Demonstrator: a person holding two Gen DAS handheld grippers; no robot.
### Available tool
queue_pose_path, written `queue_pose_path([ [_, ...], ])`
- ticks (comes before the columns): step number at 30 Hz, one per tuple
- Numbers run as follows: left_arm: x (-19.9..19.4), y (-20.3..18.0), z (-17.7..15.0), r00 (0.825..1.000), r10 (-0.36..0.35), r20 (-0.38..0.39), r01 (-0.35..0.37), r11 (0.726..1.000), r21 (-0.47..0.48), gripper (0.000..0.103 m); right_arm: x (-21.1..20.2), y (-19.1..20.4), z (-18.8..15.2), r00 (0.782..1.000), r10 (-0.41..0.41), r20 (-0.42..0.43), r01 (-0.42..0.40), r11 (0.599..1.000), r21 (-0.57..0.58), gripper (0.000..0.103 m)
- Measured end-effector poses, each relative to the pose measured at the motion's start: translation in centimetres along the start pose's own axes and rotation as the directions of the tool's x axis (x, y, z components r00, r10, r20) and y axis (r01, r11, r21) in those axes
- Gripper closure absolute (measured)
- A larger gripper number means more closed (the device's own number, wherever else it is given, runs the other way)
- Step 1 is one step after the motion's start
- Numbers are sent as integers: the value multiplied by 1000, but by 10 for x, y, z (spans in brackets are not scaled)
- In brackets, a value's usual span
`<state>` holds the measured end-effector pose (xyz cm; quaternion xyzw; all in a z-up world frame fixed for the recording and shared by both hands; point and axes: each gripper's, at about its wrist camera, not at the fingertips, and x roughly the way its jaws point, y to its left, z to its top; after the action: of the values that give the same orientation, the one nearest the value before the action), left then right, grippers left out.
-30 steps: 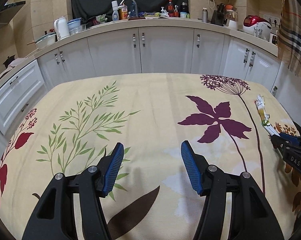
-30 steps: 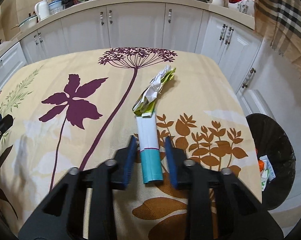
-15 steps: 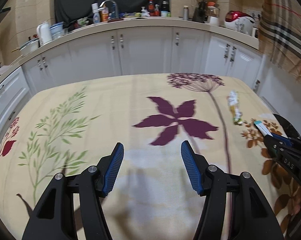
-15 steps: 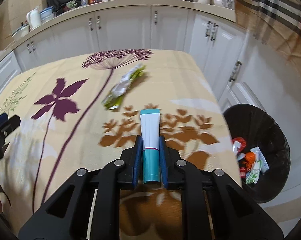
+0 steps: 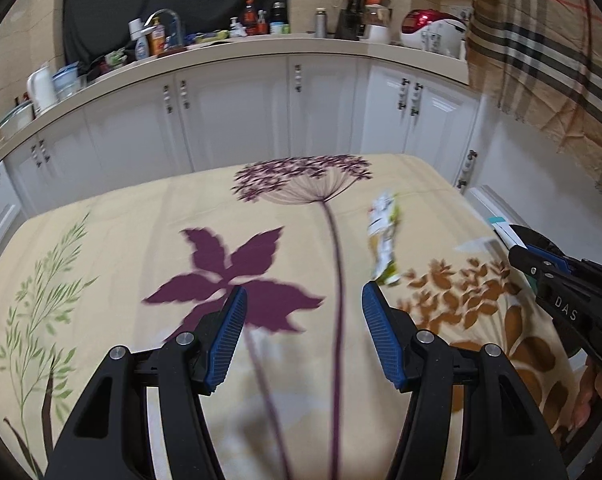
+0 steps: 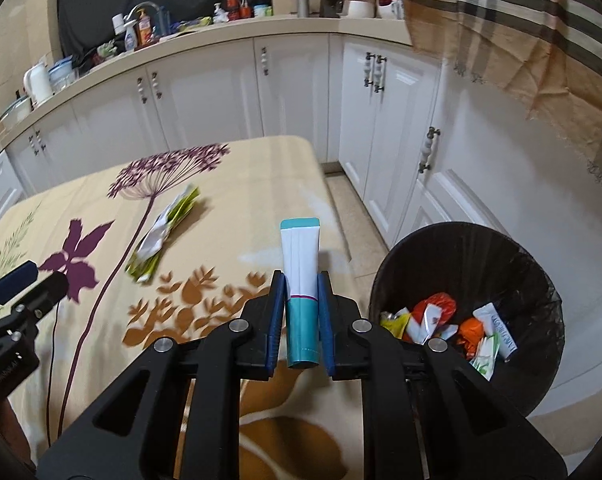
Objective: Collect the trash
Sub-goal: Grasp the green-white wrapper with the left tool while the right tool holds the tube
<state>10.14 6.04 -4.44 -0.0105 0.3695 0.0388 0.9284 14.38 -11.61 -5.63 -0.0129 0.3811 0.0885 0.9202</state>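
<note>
A white-and-teal tube (image 6: 301,280) is clamped in the right gripper (image 6: 301,312) beside the black bin (image 6: 467,240). The left gripper (image 5: 303,336) is held spread, with nothing in it, above the tablecloth (image 5: 141,220).

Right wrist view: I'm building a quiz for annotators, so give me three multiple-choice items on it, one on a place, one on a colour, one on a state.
1. Where is the trash bin?
A. on the table
B. on the floor off the table's right edge
C. on the counter

2. What colour is the lower end of the tube?
A. teal
B. red
C. yellow

3. What is the right gripper doing?
A. open over the bin
B. shut on nothing
C. shut on the tube

Answers:
1 B, the bin stands on floor tiles beside the table.
2 A, teal below, white above.
3 C, both pads press the tube's sides; the crumpled wrapper lies on the cloth.
</note>
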Motion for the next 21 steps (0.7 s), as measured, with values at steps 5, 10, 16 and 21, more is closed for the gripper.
queue_pose_path([
  [5, 12, -18, 11, 1000, -14, 0, 14, 1000, 26, 44, 6, -13, 8, 1000, -7, 15, 7, 1000, 16, 87],
  [10, 26, -31, 19, 1000, -21, -11, 21, 998, 53, 44, 15, -20, 13, 1000, -8, 15, 7, 1000, 24, 87],
  [16, 46, -42, 28, 999, -7, -31, 9, 997, 82, 44, 21, -25, 17, 1000, 4, 14, -4, 1000, 30, 87],
  [21, 63, -46, 36, 997, -8, -77, 15, 996, 91, 44, 23, -27, 21, 1000, 6, 21, -6, 1000, 30, 87],
])
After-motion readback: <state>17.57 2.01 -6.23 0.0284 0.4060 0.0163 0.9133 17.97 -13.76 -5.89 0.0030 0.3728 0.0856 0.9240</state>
